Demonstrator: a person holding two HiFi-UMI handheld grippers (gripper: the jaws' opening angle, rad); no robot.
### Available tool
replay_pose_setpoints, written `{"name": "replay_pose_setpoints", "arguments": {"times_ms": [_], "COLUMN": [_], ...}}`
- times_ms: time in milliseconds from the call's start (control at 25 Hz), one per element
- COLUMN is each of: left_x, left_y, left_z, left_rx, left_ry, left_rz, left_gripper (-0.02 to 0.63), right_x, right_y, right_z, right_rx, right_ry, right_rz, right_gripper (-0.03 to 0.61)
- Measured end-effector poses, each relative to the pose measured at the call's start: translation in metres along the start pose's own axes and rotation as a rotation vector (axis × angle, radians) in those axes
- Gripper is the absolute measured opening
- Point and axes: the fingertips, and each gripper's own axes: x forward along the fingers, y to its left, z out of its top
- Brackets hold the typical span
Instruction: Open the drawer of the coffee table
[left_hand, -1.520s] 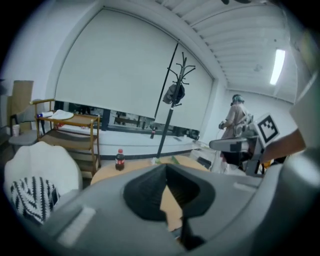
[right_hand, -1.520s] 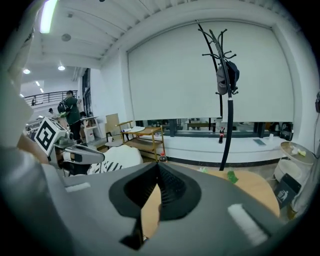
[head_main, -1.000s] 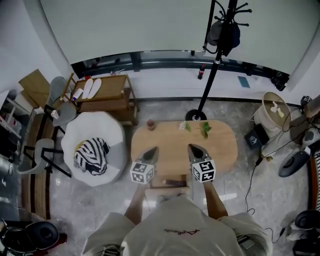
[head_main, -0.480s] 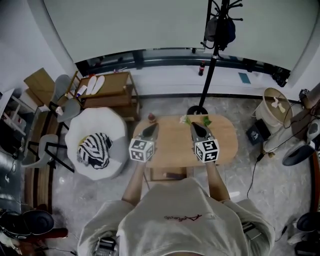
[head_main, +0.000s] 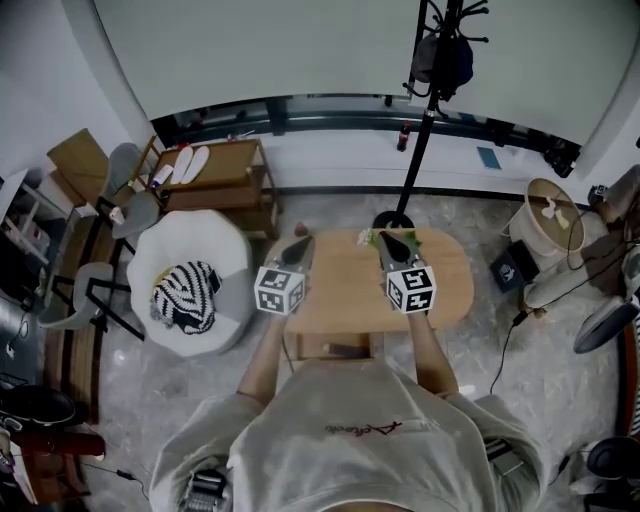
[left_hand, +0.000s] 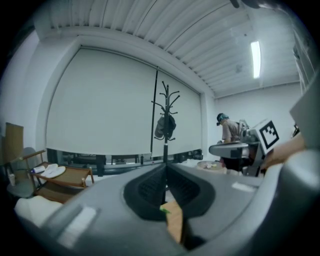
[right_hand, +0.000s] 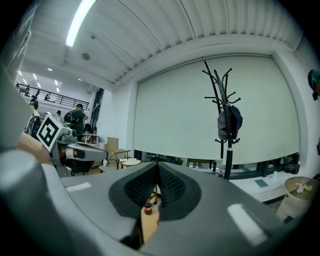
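Both jaws shut, empty. Left gripper (head_main: 300, 243) and right gripper (head_main: 388, 240) side by side above oval tabletop (head_main: 450, 285). Drawer (head_main: 330, 347) shows at its near edge, below my arms. Red script on shirt (head_main: 350, 450): unreadable.

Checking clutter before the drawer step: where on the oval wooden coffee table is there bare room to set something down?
The oval wooden coffee table is bare at its right end and between the left gripper and right gripper. Crowded: its far edge, with green leaves.
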Motion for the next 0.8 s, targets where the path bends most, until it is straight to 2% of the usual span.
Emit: {"name": "replay_pose_setpoints", "arguments": {"times_ms": [800], "left_x": [-0.008], "left_y": [0.000], "left_z": [-0.021], "left_rx": [0.000], "left_ry": [0.033], "left_rz": [0.022], "left_gripper": [0.000], "right_x": [-0.002], "right_y": [0.007], "right_z": [-0.025], "right_rx": [0.005], "right_ry": [0.061], "right_rz": [0.006], "right_gripper": [0.005]}}
